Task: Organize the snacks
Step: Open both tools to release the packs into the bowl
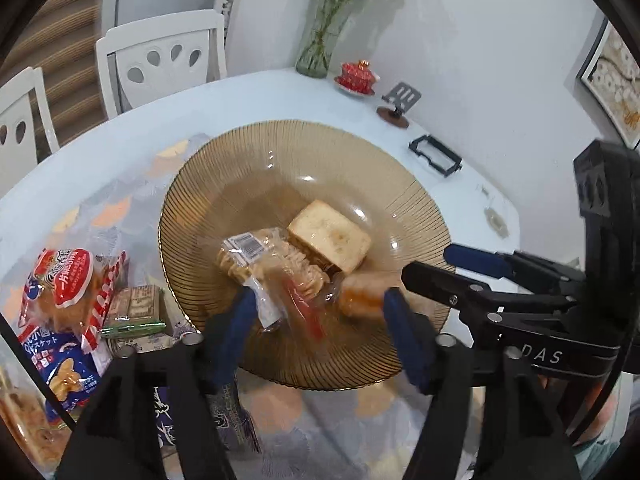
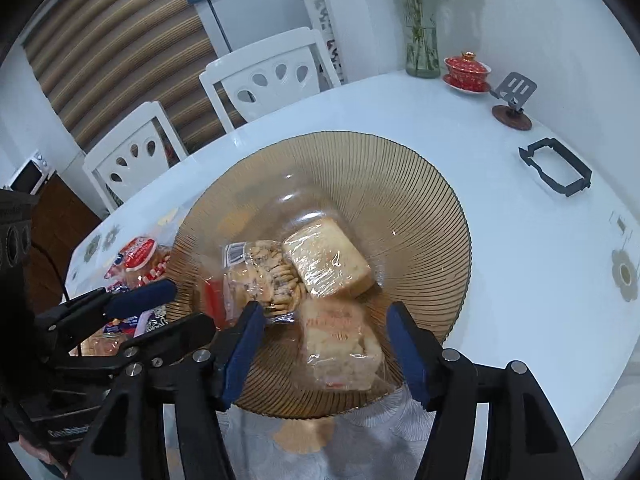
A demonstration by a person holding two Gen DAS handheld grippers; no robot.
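Note:
A ribbed amber glass bowl (image 1: 280, 152) (image 2: 400, 176) holds a clear bag of crackers (image 1: 272, 264) (image 2: 264, 276), a wrapped bread slice (image 1: 330, 236) (image 2: 326, 258) and a wrapped pastry (image 1: 360, 294) (image 2: 340, 344). My left gripper (image 1: 320, 320) is open over the bowl's near side, above the crackers and pastry. My right gripper (image 2: 326, 332) is open with the pastry lying between its fingers; it also shows in the left wrist view (image 1: 436, 264). More snack packets (image 1: 72, 280) lie left of the bowl.
White table (image 2: 520, 240) with a patterned mat (image 1: 120, 200). At the far edge stand a vase (image 2: 422, 52), a red lidded cup (image 2: 468, 72), a phone stand (image 2: 514, 100) and a black frame (image 2: 554, 168). White chairs (image 2: 272, 76) stand behind.

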